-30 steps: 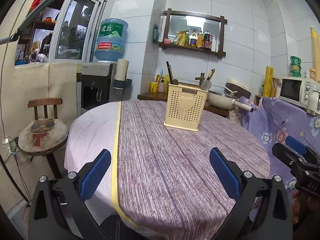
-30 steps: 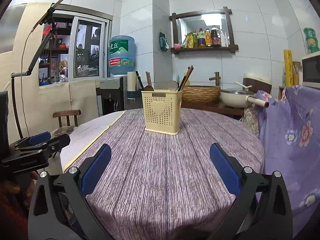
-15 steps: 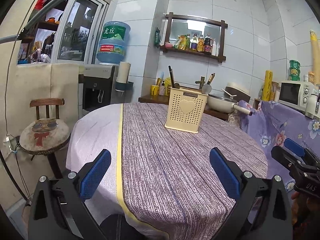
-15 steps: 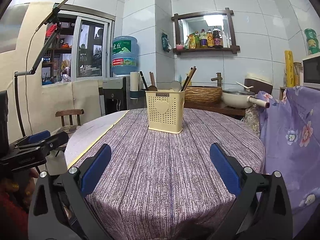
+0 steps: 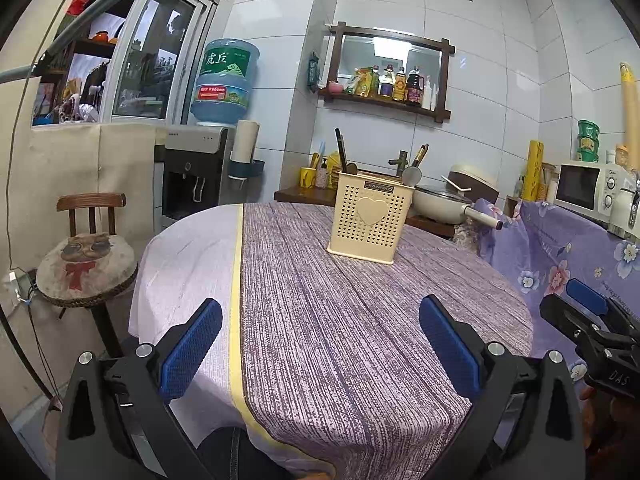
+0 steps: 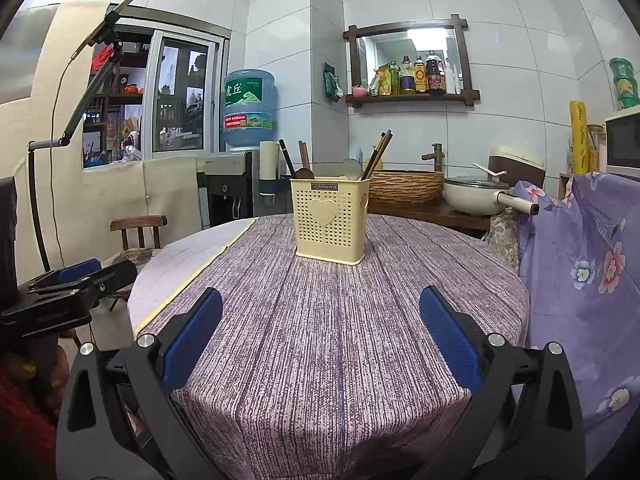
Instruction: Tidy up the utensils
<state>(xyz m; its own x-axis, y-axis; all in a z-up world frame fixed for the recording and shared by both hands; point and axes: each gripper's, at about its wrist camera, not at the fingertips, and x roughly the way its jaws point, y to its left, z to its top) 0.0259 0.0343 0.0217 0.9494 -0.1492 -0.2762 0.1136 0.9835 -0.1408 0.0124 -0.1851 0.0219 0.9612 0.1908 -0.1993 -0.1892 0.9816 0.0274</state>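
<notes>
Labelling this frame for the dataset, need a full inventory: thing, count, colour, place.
utensil holder: 1, cream, upright on table, far centre
utensils: several, dark and wooden, standing in holder; exact count unclear
tablecloth: 1, purple, covers round table
chair: 1, wooden, left of table
water bottle: 1, blue, on dispenser by wall
pan: 1, cream, counter behind table
shelf: 1, dark wood, wall, holds bottles
microwave: 1, white, right counter
left gripper: blue pads, open, empty
right gripper: blue pads, open, empty
</notes>
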